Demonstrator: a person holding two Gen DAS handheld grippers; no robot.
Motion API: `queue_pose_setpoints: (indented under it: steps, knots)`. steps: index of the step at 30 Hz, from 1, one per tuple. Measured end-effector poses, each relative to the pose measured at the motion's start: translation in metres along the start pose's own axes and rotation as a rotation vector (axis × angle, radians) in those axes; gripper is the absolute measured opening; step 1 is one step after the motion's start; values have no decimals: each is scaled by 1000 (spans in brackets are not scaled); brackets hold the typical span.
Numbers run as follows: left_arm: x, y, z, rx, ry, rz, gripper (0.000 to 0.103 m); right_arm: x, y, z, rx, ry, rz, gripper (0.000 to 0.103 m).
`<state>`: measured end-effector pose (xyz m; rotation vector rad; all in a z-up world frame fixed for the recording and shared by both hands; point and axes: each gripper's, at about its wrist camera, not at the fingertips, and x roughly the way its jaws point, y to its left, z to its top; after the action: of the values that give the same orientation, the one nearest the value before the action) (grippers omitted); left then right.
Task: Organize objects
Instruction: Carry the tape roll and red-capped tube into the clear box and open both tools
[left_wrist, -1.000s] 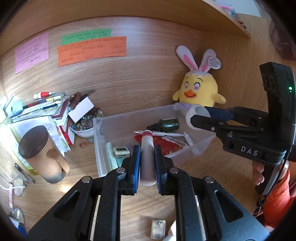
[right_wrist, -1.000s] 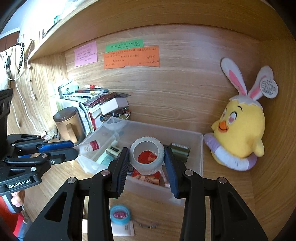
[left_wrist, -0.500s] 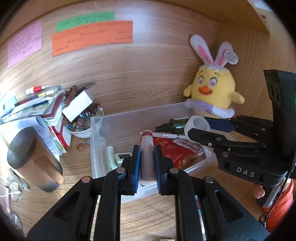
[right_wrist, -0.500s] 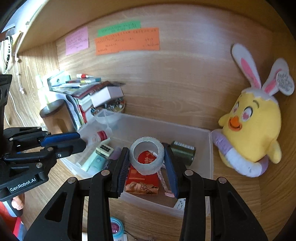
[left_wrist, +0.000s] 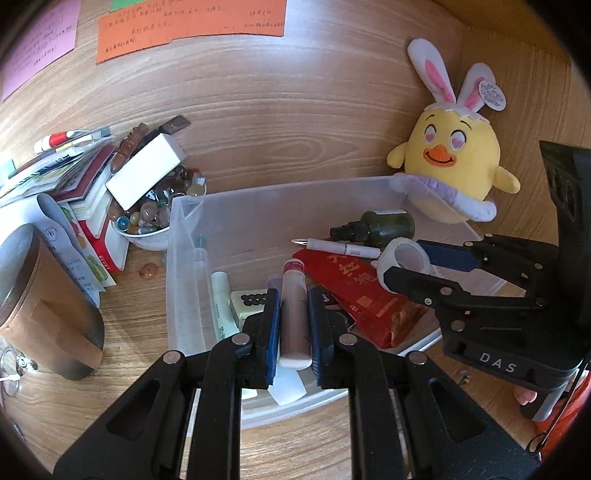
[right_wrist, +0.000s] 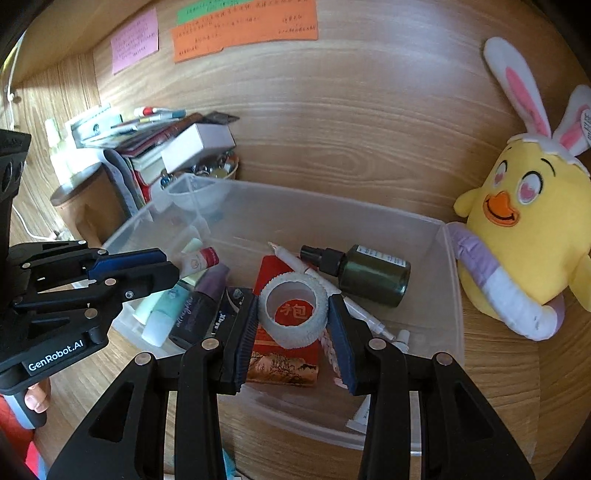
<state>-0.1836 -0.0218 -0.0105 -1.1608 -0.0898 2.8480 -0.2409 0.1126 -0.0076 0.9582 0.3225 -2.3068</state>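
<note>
Two hand-held grippers hang over a clear plastic bin (right_wrist: 448, 280) on a wooden worktop (left_wrist: 122, 295), each carrying something to be put away. The left gripper (left_wrist: 292, 317) is clenched on a slim pink tube (left_wrist: 294, 314), its capped end pointing forward over the bin's near-left part. The right gripper (right_wrist: 293, 314) grasps a white roll of tape (right_wrist: 293, 308) across its width, hole facing the camera, above a red packet (right_wrist: 284, 343) lying in the bin's middle.

Already inside are a dark green bottle (right_wrist: 373, 275) on its side, a white pen (left_wrist: 340, 247) and several tubes (right_wrist: 166, 314) along the left wall. A yellow plush chick (right_wrist: 517, 251) sits just beside the bin's right end; a bowl of marbles (left_wrist: 155, 214) and a stack of books (left_wrist: 81, 184) crowd the left end.

The step in hand looks like the drop. To do it well, each gripper should probably come low enough that its load clears the rim before the jaws part: the tube laid lengthwise beside the other tubes, not dropped nose-first; the roll set flat on the packet so it cannot wheel toward the bottle. The two grippers sit near each other, so releasing one at a time would likely avoid a clash.
</note>
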Motion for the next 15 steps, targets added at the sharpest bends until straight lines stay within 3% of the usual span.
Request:
queue_pose_setpoints:
  steps: [9, 11, 15]
  knots:
    - [-2, -3, -2, 21, -14, 27, 16, 2, -1, 0, 20, 9, 15, 38]
    - [-4, -4, -2, 26, -17, 30, 21, 1, -2, -1, 24, 8, 13, 46]
    - [-11, -8, -2, 37, -32, 37, 29, -4, -3, -2, 27, 7, 17, 48]
